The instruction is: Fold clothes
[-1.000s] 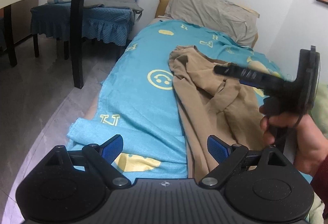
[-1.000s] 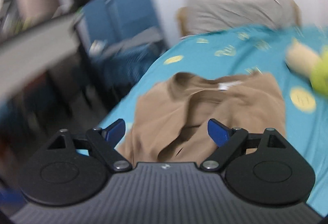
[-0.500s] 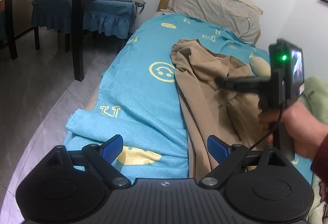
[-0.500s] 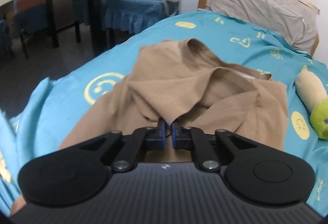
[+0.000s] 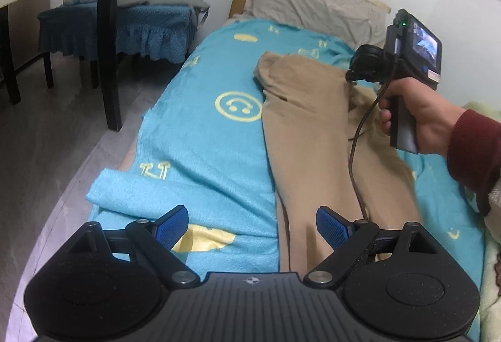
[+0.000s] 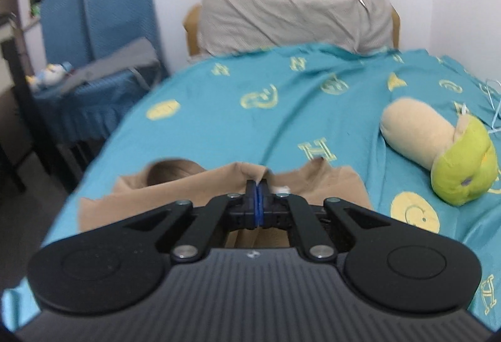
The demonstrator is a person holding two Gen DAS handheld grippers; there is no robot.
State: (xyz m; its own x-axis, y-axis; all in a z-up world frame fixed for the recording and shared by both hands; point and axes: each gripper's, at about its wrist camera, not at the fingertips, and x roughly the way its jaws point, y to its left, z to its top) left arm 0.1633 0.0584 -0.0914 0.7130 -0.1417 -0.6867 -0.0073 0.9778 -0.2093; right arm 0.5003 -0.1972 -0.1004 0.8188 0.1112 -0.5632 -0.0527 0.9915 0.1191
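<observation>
A tan garment lies lengthwise on the turquoise bedspread. My left gripper hovers open over the near end of the bed, its right pad above the garment's near edge. A hand holds my right gripper over the far part of the garment. In the right wrist view the right gripper is shut on a fold of the tan garment near its collar, lifting the cloth.
A grey pillow leans on the headboard. A beige and green plush toy lies on the bed's right side. Blue covered chairs and a dark table leg stand left of the bed on the grey floor.
The right gripper went from open to shut on the tan garment and has carried the pinched fold toward the head of the bed. The left gripper stayed open in place.
</observation>
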